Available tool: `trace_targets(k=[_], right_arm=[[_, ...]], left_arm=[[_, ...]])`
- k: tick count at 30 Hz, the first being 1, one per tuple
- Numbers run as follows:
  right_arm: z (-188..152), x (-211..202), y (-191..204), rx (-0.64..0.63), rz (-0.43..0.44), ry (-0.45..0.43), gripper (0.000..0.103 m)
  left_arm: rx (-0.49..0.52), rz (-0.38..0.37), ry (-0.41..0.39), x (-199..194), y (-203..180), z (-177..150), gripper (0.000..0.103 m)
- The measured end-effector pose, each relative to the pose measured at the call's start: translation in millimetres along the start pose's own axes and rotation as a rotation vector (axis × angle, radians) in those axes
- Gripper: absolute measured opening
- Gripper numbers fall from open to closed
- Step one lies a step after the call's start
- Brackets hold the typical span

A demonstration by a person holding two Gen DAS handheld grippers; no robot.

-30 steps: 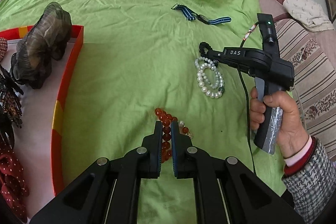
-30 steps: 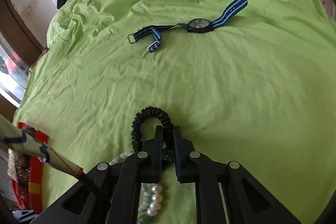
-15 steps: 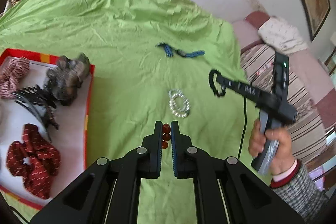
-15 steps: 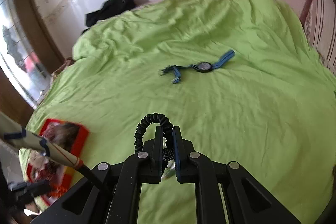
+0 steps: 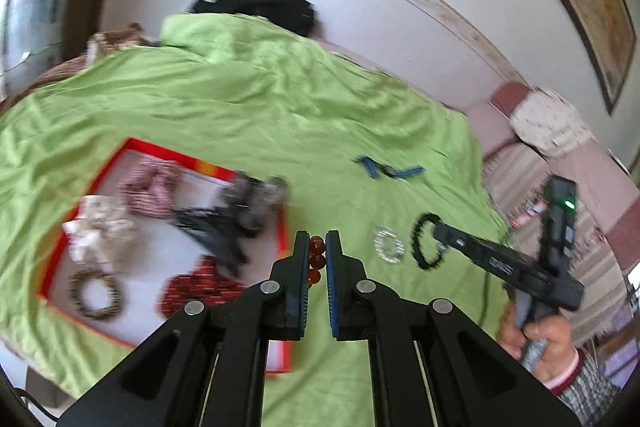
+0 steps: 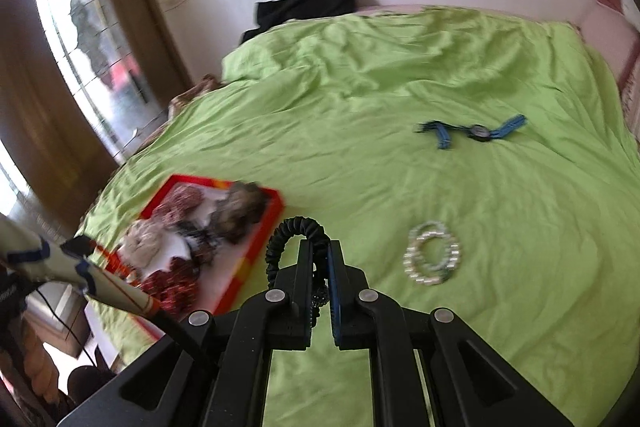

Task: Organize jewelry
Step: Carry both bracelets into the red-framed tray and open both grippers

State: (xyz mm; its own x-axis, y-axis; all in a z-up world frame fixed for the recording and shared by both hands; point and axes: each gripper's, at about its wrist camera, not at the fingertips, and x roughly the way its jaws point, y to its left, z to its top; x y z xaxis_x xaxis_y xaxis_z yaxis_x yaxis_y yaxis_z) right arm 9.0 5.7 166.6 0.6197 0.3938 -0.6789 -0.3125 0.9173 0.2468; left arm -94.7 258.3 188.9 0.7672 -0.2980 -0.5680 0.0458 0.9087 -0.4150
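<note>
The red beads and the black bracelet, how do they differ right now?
The red beads are glossy amber-red balls, pinched in the left tongs; the black bracelet is a dark ribbed loop, pinched in the right tongs. Only a few red beads show between the pads, while the black bracelet arches well clear above its tongs. Both are lifted off the green sheet.

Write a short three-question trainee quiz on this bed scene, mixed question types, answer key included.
1. True or false: the left gripper is shut on the red bead bracelet.
2. What does the right gripper hold? A) pearl bracelet B) black coiled hair tie C) watch
3. Fill in: the pearl bracelet and blue-strapped watch lie on the green ____.

Key
1. true
2. B: the black coiled hair tie
3. bedsheet
</note>
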Motion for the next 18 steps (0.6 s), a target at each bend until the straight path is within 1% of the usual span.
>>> trace_targets(k=[4,11,16,18], right_arm=[[-5.4,4.9,32.5,-0.038,0.046,0.021,0.007],[-28.4,34.5,89.3,-0.086,0.13,0.101,0.007],[-44.6,55.2,114.6,-0.118,0.159,0.157,0.007],[-52.0,63.2,123.5,-0.132,0.166,0.179,0.007]], left_arm=[[-0.063,0.039,0.009,-6.0,33.3,0.2,0.007],[-0.094,0.112,0.037,-4.3,63.6,-8.2,0.007],[-0.129,0.137,0.057,2.9,85.0,-12.3,0.007],[-0.139,0.162,0.067,9.7,92.6,-14.1,0.007]])
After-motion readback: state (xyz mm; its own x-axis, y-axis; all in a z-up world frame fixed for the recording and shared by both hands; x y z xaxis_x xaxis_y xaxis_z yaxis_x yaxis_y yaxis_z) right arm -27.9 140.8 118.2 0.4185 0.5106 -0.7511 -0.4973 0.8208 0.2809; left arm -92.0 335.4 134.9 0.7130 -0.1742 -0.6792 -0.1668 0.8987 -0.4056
